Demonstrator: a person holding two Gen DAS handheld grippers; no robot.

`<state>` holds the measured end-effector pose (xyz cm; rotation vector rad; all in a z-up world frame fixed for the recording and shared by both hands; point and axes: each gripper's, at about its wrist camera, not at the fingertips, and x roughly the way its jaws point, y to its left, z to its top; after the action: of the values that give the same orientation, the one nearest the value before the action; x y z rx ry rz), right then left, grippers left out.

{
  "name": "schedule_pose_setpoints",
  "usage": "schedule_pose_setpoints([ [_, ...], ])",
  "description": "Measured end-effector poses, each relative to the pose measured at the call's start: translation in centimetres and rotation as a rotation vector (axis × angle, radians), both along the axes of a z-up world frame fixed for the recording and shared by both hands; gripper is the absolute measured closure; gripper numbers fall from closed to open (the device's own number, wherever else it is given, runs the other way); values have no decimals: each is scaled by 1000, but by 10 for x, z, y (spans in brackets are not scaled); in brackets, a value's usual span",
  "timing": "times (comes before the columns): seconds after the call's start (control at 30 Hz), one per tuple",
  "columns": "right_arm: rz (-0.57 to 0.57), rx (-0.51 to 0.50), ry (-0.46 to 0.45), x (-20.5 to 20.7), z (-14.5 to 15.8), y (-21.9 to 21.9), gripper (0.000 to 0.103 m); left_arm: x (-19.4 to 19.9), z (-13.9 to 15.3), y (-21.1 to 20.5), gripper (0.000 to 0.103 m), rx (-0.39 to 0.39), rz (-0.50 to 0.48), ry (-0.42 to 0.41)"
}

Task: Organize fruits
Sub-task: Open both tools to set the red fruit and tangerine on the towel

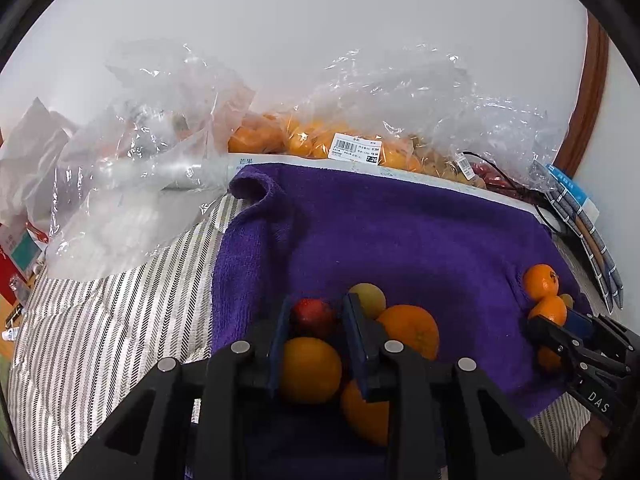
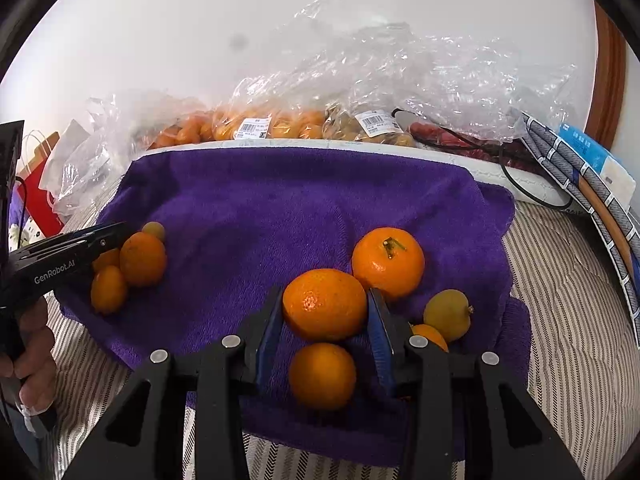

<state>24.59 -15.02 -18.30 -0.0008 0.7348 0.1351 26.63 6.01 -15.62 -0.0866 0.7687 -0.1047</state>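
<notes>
Two fruit clusters are seen on a purple towel (image 2: 304,200). The right gripper (image 2: 325,316) is spread around an orange (image 2: 324,304) near the front edge; the left gripper (image 1: 316,344) brackets another orange (image 1: 310,370), contact unclear. Closing should be gentle, neighbours untouched.

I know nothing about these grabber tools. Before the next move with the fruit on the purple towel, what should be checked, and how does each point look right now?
1. Right gripper straddles one orange, a finger on each side: ok.
2. Fingers actually pressing that orange: cannot tell.
3. Room around that orange: not ok; a stemmed orange touches it behind, and another orange lies just in front.
4. Left gripper centred on one fruit: not ok; a red fruit and an orange both sit between its fingers.
5. Purple towel flat under the fruit: ok here, though its far left corner is curled up.
6. The two grippers apart: ok.
</notes>
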Motion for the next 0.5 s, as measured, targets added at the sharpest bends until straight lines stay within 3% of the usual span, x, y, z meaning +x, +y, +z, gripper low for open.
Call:
schedule_pose_setpoints([
  [0.1, -1, 0, -6, -1, 1, 0, 60, -2, 1, -1, 71, 5, -4, -3],
  [0.3, 6, 26, -32, -8, 4, -5, 46, -5, 3, -5, 64, 22, -12, -18],
  [0.4, 14, 49, -41, -9, 6, -8, 45, -6, 7, -6, 53, 42, -3, -40],
  [0.5, 12, 71, -60, -12, 10, -12, 41, -9, 11, -2, 51, 19, 1, -55],
])
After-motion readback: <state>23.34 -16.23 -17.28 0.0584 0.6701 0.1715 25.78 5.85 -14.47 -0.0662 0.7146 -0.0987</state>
